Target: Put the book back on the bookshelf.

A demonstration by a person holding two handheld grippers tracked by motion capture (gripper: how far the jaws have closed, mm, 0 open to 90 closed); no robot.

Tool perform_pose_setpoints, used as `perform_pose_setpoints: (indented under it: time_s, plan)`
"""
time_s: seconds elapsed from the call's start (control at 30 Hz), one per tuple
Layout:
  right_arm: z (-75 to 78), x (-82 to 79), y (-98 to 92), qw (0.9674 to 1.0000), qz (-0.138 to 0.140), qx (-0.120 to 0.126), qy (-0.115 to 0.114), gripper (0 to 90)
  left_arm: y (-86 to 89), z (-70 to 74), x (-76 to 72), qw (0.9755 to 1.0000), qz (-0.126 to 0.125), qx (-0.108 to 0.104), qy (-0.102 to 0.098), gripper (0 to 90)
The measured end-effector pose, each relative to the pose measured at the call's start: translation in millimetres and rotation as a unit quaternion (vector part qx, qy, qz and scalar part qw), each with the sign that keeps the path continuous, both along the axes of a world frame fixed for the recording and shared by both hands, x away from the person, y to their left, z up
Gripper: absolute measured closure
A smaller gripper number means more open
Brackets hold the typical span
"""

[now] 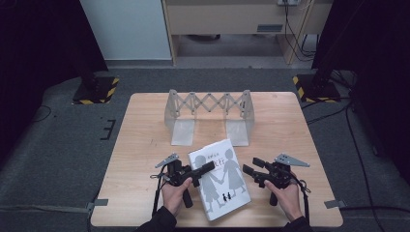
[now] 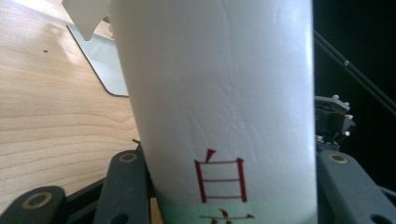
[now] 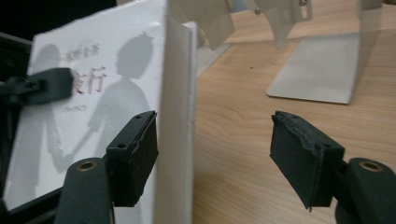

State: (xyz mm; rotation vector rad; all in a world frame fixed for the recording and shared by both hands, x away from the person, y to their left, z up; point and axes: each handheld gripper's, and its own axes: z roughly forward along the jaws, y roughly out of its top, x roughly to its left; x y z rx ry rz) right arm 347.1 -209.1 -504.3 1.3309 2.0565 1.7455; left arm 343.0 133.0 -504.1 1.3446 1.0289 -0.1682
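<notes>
A white book (image 1: 220,179) with grey silhouettes of two figures holding hands sits tilted near the front middle of the wooden table (image 1: 145,135). My left gripper (image 1: 208,168) is shut on its spine edge. In the left gripper view the spine (image 2: 219,93), with red characters, is pressed between the two black jaws. My right gripper (image 1: 252,166) stands open at the book's right edge. In the right gripper view its left pad (image 3: 135,158) lies by the cover next to the page edge (image 3: 175,116), and its right pad (image 3: 303,158) is well clear over bare wood.
A grey metal expanding book rack (image 1: 209,111) with two flat feet stands at the middle back of the table, just beyond the book. Two stand bases with yellow-black tape (image 1: 96,89) (image 1: 316,87) rest on the floor past the far corners.
</notes>
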Motion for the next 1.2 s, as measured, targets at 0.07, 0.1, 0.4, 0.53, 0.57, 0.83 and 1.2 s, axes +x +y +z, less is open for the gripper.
perform_pose_setpoints:
  time_s: [0.07, 0.1, 0.4, 0.53, 0.57, 0.83, 1.2]
  plan:
    - [-1.5, 0.7, -4.7, 0.9998, -0.009, -0.018, -0.002, 30.6, -0.1, 3.8, -0.5, 1.0, -0.003, 0.003, -0.003, 49.7]
    - [-2.2, 1.1, -7.1, 0.9996, -0.014, -0.026, 0.0, 30.6, -0.5, 6.2, -0.4, 1.0, -0.005, 0.004, -0.005, 50.0]
    - [-12.4, 6.3, -25.6, 0.991, -0.057, -0.121, 0.009, 24.8, -4.0, 23.1, 0.8, 0.9995, -0.017, 0.017, -0.018, 52.2]
    - [-15.7, 8.9, -32.2, 0.987, -0.068, -0.145, 0.015, 23.5, -5.1, 29.1, 1.6, 0.9995, -0.021, 0.02, -0.015, 52.7]
    - [-16.5, 9.5, -34.2, 0.9855, -0.071, -0.153, 0.014, 23.0, -5.3, 30.0, 1.9, 0.9994, -0.022, 0.021, -0.016, 52.8]
    - [-22.1, 13.2, -46.7, 0.9728, -0.103, -0.207, 0.016, 20.1, -3.4, 42.4, -0.4, 0.9986, -0.024, 0.035, -0.031, 53.0]
    - [-30.9, 16.3, -52.3, 0.9557, -0.117, -0.268, 0.03, 14.6, 12.0, 61.9, -2.5, 0.9962, 0.0, 0.069, -0.054, 52.8]
